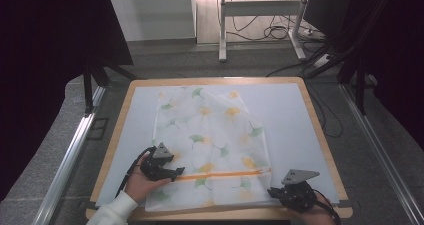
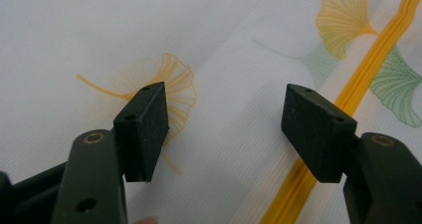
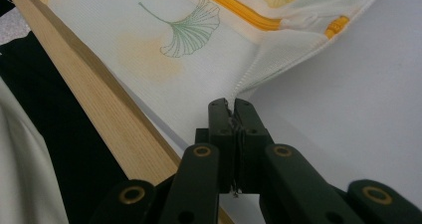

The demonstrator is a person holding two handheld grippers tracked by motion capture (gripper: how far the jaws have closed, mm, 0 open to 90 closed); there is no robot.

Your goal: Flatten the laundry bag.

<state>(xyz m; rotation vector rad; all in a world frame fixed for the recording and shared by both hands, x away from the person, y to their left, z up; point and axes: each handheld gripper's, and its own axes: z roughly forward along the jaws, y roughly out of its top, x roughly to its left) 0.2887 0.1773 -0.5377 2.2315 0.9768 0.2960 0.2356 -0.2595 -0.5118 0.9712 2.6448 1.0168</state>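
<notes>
- While the right gripper (image 3: 232, 104) pinches the near right corner of the mesh laundry bag (image 1: 210, 135) with jaws fully closed on the fabric, the thin hem could slip out if the hand pulls sideways too hard.
- Such a tug might also drag the whole bag across the white mat (image 1: 295, 130) toward the wooden table edge (image 3: 99, 114).
- Over the bag's near left part, the left gripper (image 2: 224, 119) hovers with jaws wide apart, holding nothing; closing there could snag the orange zipper (image 1: 225, 175) just beside it.
- The bag lies flat in the middle of the table, its far right corner folded over.
</notes>
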